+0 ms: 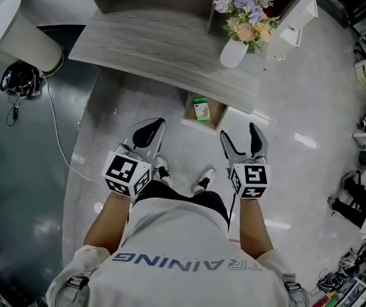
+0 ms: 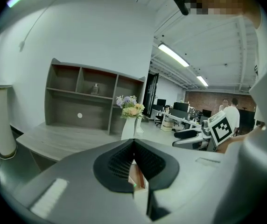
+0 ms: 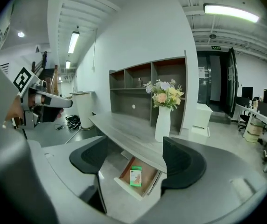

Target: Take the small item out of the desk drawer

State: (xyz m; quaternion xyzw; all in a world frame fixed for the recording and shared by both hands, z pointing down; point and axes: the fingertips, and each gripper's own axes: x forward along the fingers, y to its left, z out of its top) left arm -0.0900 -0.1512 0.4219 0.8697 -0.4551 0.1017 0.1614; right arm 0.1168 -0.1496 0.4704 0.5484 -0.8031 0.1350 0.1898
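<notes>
Head view: the desk's (image 1: 157, 43) curved front edge runs across the top, and the drawer (image 1: 216, 115) juts out from under it, open toward the person. Bare grey floor (image 1: 285, 165) lies between the drawer's front and the person's shoes (image 1: 204, 179), with free room to either side. A white cylinder (image 1: 16, 34) stands off the desk's left end, a cable trailing from it over the floor. On the desk, a white vase (image 1: 233, 53) of flowers sits near the right end, above and just right of the drawer. Cluttered racks line the room's far right.

A small green box (image 1: 201, 109) lies flat inside the drawer, near its left wall.

The left gripper (image 1: 159, 123) hovers over the floor left of the drawer, well apart from it; the left gripper view shows its jaws (image 2: 134, 142) pressed together with nothing pinched. The right gripper (image 1: 238, 130) hovers just right of the drawer's front corner, jaws spread wide and empty. In the right gripper view, drawer (image 3: 124, 186) and box (image 3: 135, 176) show through the gap, below and beyond the pads (image 3: 92, 158).
</notes>
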